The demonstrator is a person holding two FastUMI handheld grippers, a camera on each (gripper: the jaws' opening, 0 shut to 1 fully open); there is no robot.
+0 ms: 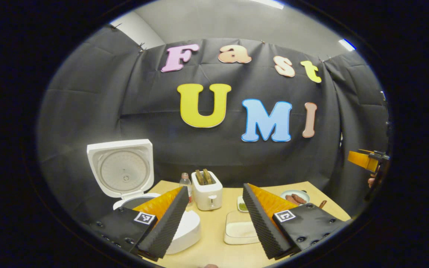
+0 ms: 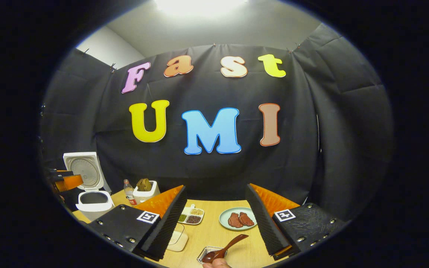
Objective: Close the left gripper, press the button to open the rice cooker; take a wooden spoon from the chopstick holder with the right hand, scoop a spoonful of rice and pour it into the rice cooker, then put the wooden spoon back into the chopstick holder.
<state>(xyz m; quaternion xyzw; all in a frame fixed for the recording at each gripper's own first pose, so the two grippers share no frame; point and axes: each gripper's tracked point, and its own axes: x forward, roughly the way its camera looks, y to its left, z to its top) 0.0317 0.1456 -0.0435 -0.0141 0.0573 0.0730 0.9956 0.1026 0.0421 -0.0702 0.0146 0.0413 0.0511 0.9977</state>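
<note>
Right gripper view: hanging over the tabletop (image 2: 214, 232) with the right gripper (image 2: 215, 188) aimed at the back wall, fingers (image 2: 166, 223) standing wide apart and gripping nothing. Lying low and near, in the gap between them: the wooden spoon (image 2: 225, 246). Long axis running on a slant, bowl down to the left and resting in a small shallow tray (image 2: 204, 254), handle climbing up to the right toward the right-hand finger. Touching neither finger. Peeking in at the bottom edge just under the bowl, a bare fingertip (image 2: 216, 263). Sitting farther off on the tabletop, a plate of meat (image 2: 240, 219) and a divided dish of grains (image 2: 190, 215). Chopstick holder: not possible to tell from here whether that small tray is it.

Waiting well off to the left, the rice cooker (image 2: 93, 201), lid already standing up, with the left gripper (image 2: 63, 182) hanging just beside it, jaw state there not readable.

Left gripper view: hovering over the rice cooker (image 1: 188, 230), lid (image 1: 121, 169) swung upright, button job looking done. Left gripper (image 1: 215, 187) fingers (image 1: 169, 219) spread apart, holding nothing.

Calling it: right hand nearer the spoon by far, needing to dip down and back, closing across the handle.
</note>
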